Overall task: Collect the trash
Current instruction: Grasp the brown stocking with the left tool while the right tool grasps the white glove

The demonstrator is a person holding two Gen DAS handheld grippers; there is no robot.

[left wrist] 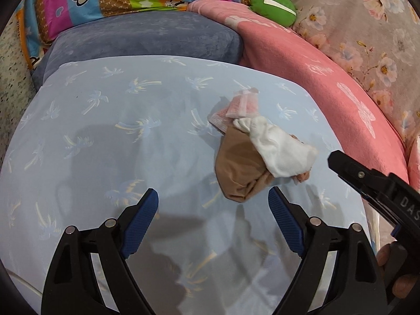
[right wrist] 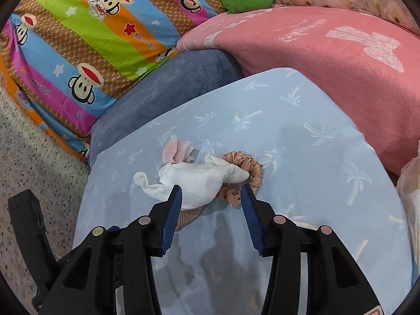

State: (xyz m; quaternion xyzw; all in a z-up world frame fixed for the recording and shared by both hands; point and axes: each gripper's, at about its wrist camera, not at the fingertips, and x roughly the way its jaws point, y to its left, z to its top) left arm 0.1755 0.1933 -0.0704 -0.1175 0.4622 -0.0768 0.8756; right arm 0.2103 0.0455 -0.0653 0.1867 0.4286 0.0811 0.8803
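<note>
Trash pile on the blue pillow, both sets of fingers spread

Trash pile (left wrist: 252,155) sits on the light blue palm-print pillow (left wrist: 131,131), toward its right side as I see it from the left wrist. From there I make out a white cloth (left wrist: 281,152) lying over a tan bundle (left wrist: 239,173), with a pink packet (left wrist: 241,106) at the far end; what lies under the cloth is hidden. The right wrist shows something the left one barely does: a ruffled dotted scrunchie (right wrist: 249,168) poking out behind the white cloth (right wrist: 199,181), while the tan bundle shrinks to a sliver beneath my fingers.

My left gripper (left wrist: 214,219) hovers short of the pile, fingers wide and holding nothing. My right gripper (right wrist: 211,207) is also spread, its two pads flanking the near edge of the white cloth; whether they touch it I cannot tell. In the left view the right gripper's black body (left wrist: 378,191) is cut off by the frame edge.

Behind the pillow lie a dark blue cushion (right wrist: 168,89), a pink blanket (right wrist: 328,60) and a striped monkey-print quilt (right wrist: 86,39).
</note>
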